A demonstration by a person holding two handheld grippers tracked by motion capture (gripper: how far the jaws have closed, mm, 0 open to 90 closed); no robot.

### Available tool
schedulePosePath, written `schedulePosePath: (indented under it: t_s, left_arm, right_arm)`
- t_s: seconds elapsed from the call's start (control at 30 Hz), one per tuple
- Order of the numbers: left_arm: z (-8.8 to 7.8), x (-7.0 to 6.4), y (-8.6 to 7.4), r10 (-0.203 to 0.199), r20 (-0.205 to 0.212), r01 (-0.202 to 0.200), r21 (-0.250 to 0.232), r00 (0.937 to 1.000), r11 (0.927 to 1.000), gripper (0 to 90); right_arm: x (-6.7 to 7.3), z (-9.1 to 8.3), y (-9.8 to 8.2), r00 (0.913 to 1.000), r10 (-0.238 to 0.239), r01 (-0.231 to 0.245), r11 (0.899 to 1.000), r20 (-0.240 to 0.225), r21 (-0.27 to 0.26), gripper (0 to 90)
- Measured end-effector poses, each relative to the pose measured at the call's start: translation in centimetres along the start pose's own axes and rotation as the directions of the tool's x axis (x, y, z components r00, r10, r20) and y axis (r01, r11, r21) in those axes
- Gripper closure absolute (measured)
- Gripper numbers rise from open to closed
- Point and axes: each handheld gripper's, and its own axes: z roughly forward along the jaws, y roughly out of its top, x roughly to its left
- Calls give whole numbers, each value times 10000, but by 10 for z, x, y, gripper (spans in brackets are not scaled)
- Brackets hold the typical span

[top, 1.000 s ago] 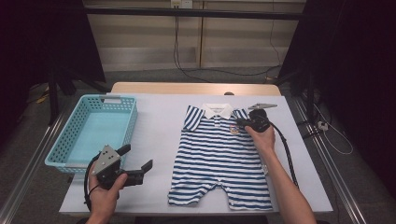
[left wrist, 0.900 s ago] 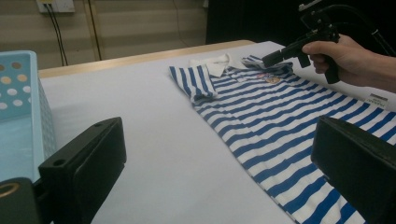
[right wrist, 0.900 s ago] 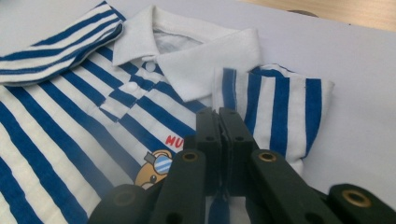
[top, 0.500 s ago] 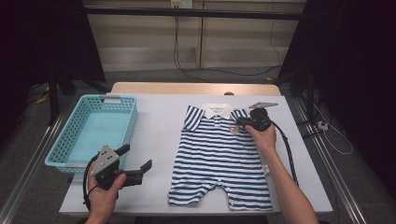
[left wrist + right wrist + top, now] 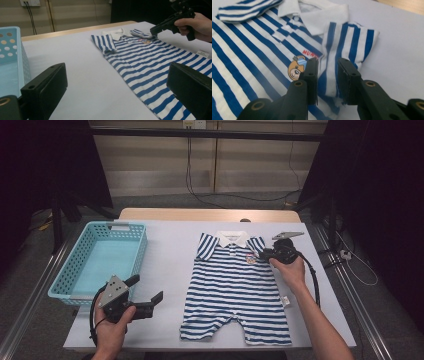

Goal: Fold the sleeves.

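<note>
A: High view first. We saw the striped romper (image 5: 235,290) laid flat, collar away from the person, on the white table (image 5: 170,245), right of the middle. The blue basket (image 5: 100,260) sat at the table's left side, well apart from the garment.

B: And the tongs there? We logged the right gripper (image 5: 265,254) at the romper's folded sleeve by the collar, held in the right hand (image 5: 290,270). The left gripper (image 5: 145,295) hung near the table's front edge just in front of the basket, in the left hand (image 5: 112,327), jaws spread wide with nothing between them.

A: Left gripper view: we saw its two black jaws far apart, bare table and a strip of romper (image 5: 150,62) beyond them, gripping nothing. The right gripper (image 5: 156,28) showed far off at the sleeve.

B: Right gripper view: we noted the right gripper (image 5: 327,75) with jaws a narrow way apart, having just been opening. The folded sleeve (image 5: 347,42) lay between them, pads not pressing on it. The bear badge (image 5: 297,67) sat just beside the left jaw.
</note>
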Motion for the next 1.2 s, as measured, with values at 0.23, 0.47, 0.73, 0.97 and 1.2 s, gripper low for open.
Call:
schedulePosePath:
  t_s: [0.23, 0.47, 0.73, 0.97, 1.2]
  left_arm:
    - [1, 0, 0, 3, 15, -3, 26, 10000, 10000, 33]
    - [1, 1, 0, -3, 16, 3, 20, 10000, 10000, 33]
    - [2, 0, -1, 72, 50, -73, 104, 10000, 9999, 33]
    - [6, -2, -3, 307, 133, -310, 223, 9994, 9993, 33]
    - [9, -12, -1, 608, 389, -617, 234, 9974, 9978, 33]
  right_arm:
    - [1, 7, -9, 9999, -105, 103, 9985, 34, 535, 698]
    - [3, 9, -14, 9999, -112, 113, 9977, -23, 670, 706]
    - [2, -3, -17, 9996, 58, -50, 9994, -261, 333, 718]
    - [2, -25, -24, 9995, 302, -301, 9964, -4, -797, 523]
    - [9, -48, -31, 9995, 315, -293, 9834, 94, -1790, 383]
